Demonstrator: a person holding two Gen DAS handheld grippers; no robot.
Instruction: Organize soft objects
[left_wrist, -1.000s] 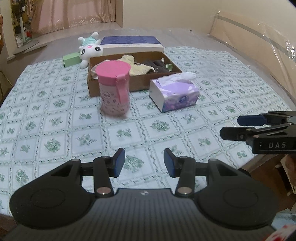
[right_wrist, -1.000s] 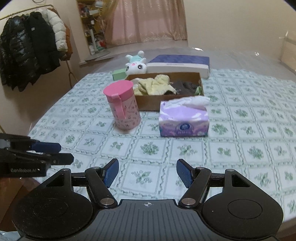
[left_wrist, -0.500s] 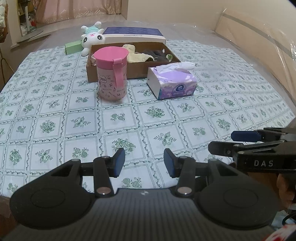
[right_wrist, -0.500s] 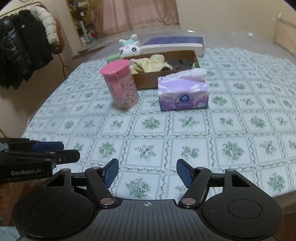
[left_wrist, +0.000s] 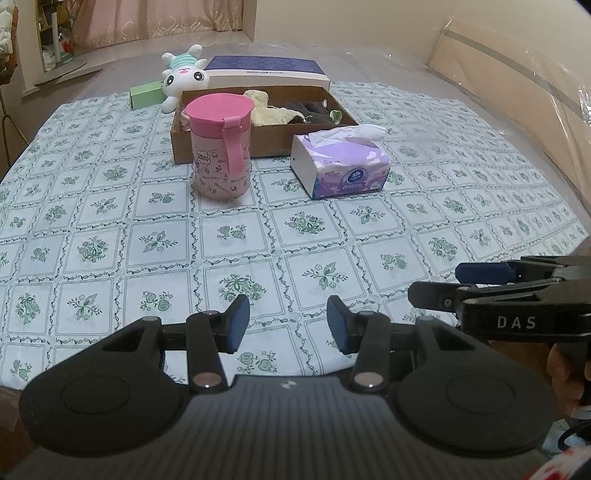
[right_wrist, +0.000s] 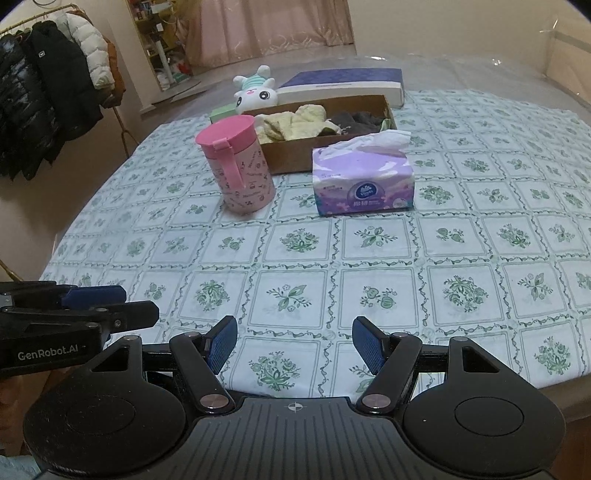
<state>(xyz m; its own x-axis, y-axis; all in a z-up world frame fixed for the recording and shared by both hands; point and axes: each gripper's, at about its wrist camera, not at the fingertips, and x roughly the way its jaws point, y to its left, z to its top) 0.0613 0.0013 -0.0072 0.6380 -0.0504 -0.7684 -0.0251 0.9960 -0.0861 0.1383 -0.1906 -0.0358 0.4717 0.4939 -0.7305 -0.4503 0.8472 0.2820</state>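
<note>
A white plush bunny (left_wrist: 181, 79) (right_wrist: 255, 92) lies at the far side of the table, behind a shallow brown cardboard box (left_wrist: 221, 147) (right_wrist: 291, 158). In the box lie yellow cloth (left_wrist: 269, 112) (right_wrist: 295, 123) and dark cloth (left_wrist: 308, 109) (right_wrist: 354, 120). A purple tissue pack (left_wrist: 343, 168) (right_wrist: 364, 184) stands in front of the box. My left gripper (left_wrist: 286, 325) is open and empty over the near table edge. My right gripper (right_wrist: 295, 345) is open and empty beside it, also at the near edge.
A pink lidded cup (left_wrist: 221, 146) (right_wrist: 238, 168) stands left of the tissue pack. A blue and white flat box (left_wrist: 266, 70) (right_wrist: 343, 83) and a small green box (left_wrist: 146, 96) lie at the back. Coats (right_wrist: 44, 92) hang at the left. The floral tablecloth (left_wrist: 295, 229) covers the table.
Both grippers have drawn back toward the near table edge and tilted a little; the objects now sit farther off. Both stay open and empty.
</note>
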